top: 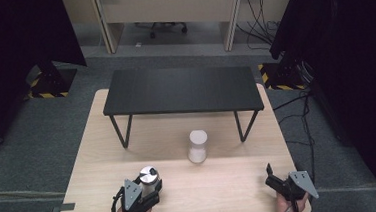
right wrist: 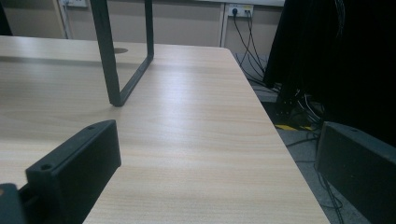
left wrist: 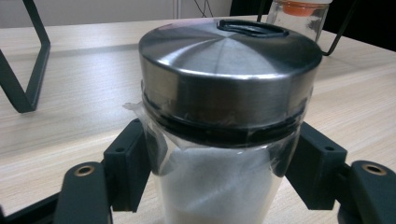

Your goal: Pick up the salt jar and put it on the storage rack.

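Observation:
A clear jar of white powder with a brushed steel lid [left wrist: 224, 93] stands on the wooden table near its front left [top: 150, 176]. My left gripper [left wrist: 224, 175] is shut on this jar just below the lid, one black pad [left wrist: 133, 163] pressing on each side; in the high view it [top: 150, 188] sits at the table's front edge. At the front right corner my right gripper [top: 273, 177] rests low over the table, open, with only bare tabletop between its jaws [right wrist: 219, 163]. A second, whitish jar [top: 198, 146] stands mid-table, showing an orange lid [left wrist: 299, 10].
A low black shelf on thin metal legs [top: 182, 89] spans the table's far half; one leg [right wrist: 116, 60] stands ahead and left of my right gripper. The table's right edge [right wrist: 285, 154] drops to a floor with cables. Black curtains hang on both sides.

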The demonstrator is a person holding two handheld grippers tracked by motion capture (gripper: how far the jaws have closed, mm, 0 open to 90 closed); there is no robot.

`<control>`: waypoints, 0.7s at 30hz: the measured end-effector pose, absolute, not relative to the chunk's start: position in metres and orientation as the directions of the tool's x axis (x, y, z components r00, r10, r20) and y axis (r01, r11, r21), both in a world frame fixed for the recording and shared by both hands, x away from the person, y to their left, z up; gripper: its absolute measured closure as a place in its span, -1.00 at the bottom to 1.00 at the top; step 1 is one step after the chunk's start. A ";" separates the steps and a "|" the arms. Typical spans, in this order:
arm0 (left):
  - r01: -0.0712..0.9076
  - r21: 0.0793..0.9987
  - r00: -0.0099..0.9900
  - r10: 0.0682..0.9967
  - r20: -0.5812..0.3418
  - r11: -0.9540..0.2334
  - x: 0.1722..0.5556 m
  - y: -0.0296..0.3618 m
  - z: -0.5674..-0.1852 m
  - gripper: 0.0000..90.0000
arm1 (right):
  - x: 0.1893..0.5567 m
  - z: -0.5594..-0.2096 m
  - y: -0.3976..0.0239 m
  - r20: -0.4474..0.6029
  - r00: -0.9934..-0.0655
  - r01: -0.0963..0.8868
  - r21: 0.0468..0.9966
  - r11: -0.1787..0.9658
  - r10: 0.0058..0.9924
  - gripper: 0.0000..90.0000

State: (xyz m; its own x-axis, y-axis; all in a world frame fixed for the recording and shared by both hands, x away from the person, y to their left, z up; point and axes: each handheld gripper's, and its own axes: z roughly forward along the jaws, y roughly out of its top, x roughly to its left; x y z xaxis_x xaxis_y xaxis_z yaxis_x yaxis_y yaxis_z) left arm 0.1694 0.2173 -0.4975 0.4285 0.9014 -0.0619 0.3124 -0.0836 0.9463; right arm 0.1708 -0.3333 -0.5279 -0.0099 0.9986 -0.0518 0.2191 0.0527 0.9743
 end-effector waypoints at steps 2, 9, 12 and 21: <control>0.314 0.946 0.428 0.902 -0.064 -0.082 0.169 0.218 -0.497 -0.32 | 0.171 -0.528 -0.333 -0.051 -0.010 0.218 0.975 0.052 0.999 -0.99; 0.305 0.950 0.415 0.908 -0.068 -0.069 0.174 0.220 -0.479 -0.32 | 0.171 -0.528 -0.334 -0.051 -0.015 0.219 0.974 0.054 0.999 -0.99; 0.304 0.951 0.405 0.911 -0.074 -0.058 0.179 0.222 -0.468 -0.32 | 0.171 -0.528 -0.334 -0.052 -0.016 0.220 0.974 0.054 0.999 -0.99; 0.278 0.959 0.380 0.923 -0.066 -0.046 0.197 0.225 -0.434 -0.32 | 0.172 -0.526 -0.334 -0.056 -0.022 0.230 0.971 0.060 0.998 -0.99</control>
State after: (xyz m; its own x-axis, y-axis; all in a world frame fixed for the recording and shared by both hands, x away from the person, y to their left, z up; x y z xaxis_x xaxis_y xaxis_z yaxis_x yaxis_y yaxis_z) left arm 0.1973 0.2255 -0.4345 0.3798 0.9227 -0.0660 0.2784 -0.0460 0.9594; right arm 0.1722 -0.3339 -0.5263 -0.0221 0.9982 -0.0560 0.2300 0.0596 0.9714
